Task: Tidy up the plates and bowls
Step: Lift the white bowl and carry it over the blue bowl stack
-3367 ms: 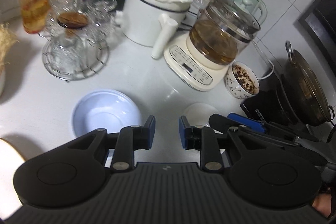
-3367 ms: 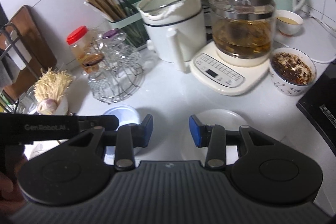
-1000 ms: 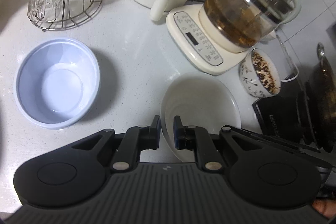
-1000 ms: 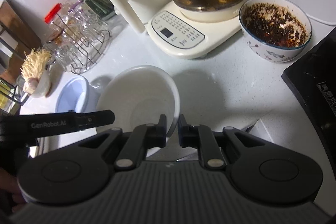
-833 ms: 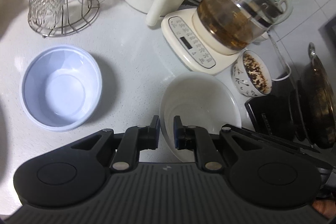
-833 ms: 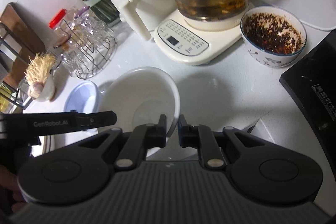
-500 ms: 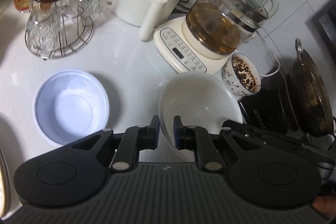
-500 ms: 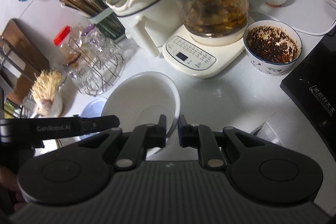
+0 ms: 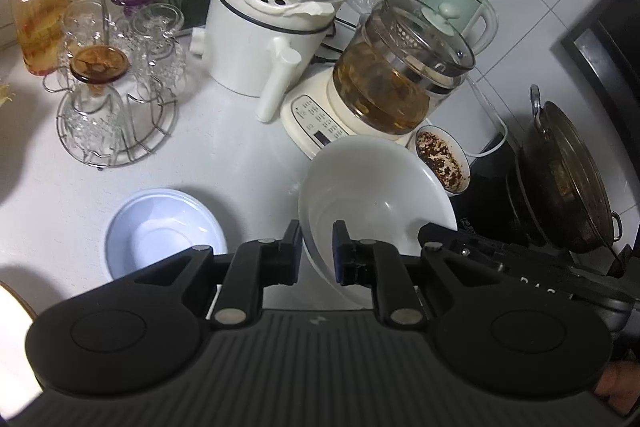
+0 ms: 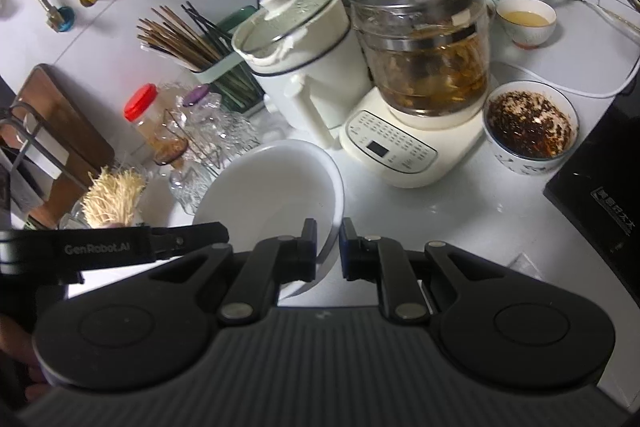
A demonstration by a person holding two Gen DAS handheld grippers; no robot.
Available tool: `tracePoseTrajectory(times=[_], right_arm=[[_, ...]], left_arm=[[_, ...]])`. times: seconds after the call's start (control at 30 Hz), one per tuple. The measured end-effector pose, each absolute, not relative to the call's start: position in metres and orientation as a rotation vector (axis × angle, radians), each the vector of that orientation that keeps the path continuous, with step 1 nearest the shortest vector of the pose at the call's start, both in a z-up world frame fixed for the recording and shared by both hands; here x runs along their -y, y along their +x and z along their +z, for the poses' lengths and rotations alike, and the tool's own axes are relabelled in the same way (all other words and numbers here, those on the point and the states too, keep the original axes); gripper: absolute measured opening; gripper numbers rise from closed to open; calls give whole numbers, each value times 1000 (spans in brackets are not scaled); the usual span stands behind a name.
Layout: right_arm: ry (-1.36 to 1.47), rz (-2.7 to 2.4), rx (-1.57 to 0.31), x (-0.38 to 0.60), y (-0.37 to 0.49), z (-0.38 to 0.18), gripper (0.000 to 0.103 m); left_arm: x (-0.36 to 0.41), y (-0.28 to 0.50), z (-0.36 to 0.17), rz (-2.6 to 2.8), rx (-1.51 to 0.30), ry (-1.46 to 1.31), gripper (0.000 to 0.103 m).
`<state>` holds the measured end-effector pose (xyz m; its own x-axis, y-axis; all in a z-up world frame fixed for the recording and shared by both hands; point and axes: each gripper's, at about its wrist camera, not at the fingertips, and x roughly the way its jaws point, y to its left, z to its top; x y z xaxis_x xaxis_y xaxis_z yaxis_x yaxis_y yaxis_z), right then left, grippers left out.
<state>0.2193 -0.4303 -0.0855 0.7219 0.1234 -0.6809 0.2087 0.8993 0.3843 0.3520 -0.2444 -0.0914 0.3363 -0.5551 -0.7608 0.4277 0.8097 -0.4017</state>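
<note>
White bowl (image 9: 376,183) is held tilted above the counter (image 9: 224,155), in front of the glass kettle (image 9: 400,83). Left gripper (image 9: 316,247) is clamped on its near rim; right gripper (image 10: 328,247) is clamped on the opposite rim. Blue bowl (image 9: 160,231) sits on the counter, left of it.

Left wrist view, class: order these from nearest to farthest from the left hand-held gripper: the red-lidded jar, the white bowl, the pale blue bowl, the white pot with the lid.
1. White bowl: its rim sits between the fingers of the left hand-held gripper.
2. Pale blue bowl: on the counter, just left.
3. White pot with the lid: further back, centre.
4. Red-lidded jar: far back left corner.
</note>
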Motion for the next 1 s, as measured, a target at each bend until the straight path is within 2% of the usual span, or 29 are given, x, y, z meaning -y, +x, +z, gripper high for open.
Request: tracePoseTrajectory(times=[0.53,1.0], right_arm=[[422,46,-780,371,252,-73,15],[365,104,-857,323,295,-96,15]], left_arm=[[164,364,-82,-539,-1008,-258,17],[113,379,-121,-432,-1034,-321,17]])
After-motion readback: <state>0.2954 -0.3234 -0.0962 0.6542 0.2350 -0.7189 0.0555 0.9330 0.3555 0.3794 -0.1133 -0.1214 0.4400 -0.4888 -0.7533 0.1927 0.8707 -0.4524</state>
